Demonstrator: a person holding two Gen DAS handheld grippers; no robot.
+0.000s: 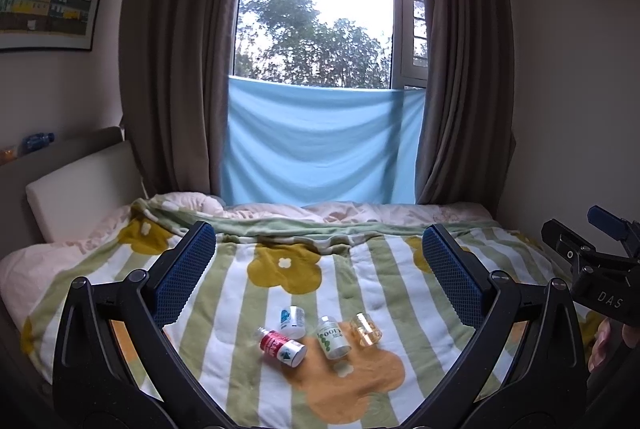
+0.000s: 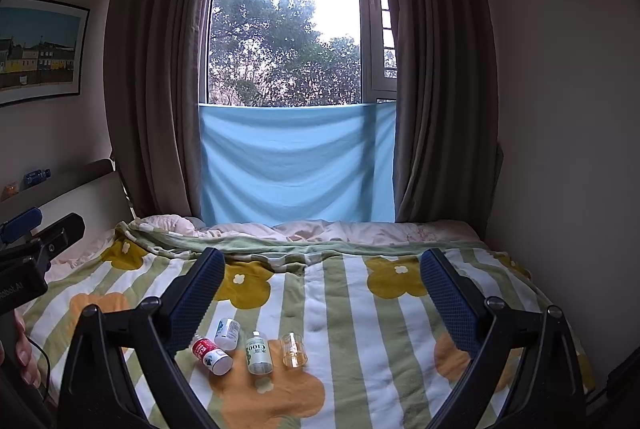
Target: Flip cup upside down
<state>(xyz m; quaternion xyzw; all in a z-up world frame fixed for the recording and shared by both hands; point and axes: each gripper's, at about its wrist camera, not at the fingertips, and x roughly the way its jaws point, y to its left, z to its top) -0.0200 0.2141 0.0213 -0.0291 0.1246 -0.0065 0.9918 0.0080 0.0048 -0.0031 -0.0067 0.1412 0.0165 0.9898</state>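
Observation:
A small clear yellowish cup [image 1: 366,329] lies on its side on the striped flower blanket [image 1: 240,293], rightmost in a row of small objects. It also shows in the right wrist view [image 2: 295,349]. My left gripper [image 1: 319,251] is open and empty, held above and short of the cup. My right gripper [image 2: 322,277] is open and empty, also above the blanket, with the cup below and left of its middle. The right gripper's body shows at the right edge of the left wrist view [image 1: 600,269].
Left of the cup lie a green-labelled bottle [image 1: 333,337], a red-and-white bottle [image 1: 282,347] and a white-and-blue bottle [image 1: 293,321]. A headboard [image 1: 76,189] stands at the left, a wall [image 1: 572,109] at the right, and curtains with a blue cloth [image 1: 320,149] behind the bed.

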